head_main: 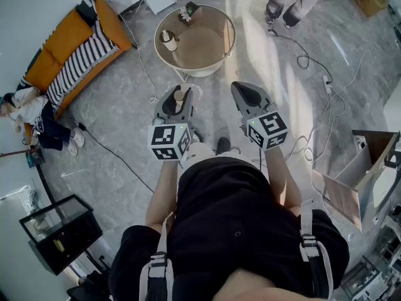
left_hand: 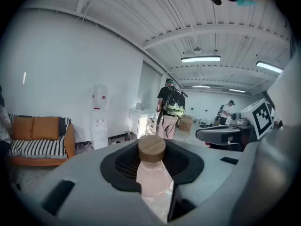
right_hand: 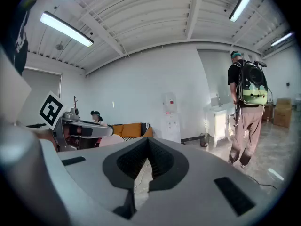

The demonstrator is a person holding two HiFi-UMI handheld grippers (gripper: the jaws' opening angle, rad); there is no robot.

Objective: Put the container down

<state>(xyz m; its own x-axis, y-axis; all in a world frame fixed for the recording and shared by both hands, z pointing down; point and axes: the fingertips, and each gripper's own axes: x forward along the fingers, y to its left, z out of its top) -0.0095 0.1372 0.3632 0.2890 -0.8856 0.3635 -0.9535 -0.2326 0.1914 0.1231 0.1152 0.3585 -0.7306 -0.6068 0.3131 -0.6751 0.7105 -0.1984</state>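
The container point(left_hand: 151, 173) is a pale pink bottle with a round wooden cap point(left_hand: 151, 148). It stands upright between the jaws of my left gripper point(left_hand: 152, 163), which is shut on its body. From the head view, the cap point(head_main: 179, 95) shows inside the left gripper point(head_main: 177, 103), held in the air above the grey floor. My right gripper point(head_main: 249, 96) hovers beside it at the same height. Its jaws point(right_hand: 146, 166) are closed together with nothing between them.
A round wooden table point(head_main: 203, 46) lies ahead with a cup point(head_main: 168, 41) and a dark box point(head_main: 188, 11) on it. An orange sofa point(head_main: 69, 49) stands left; a person point(head_main: 28, 115) sits by it. Another person point(right_hand: 247, 112) walks nearby. Cables point(head_main: 313, 64) cross the floor.
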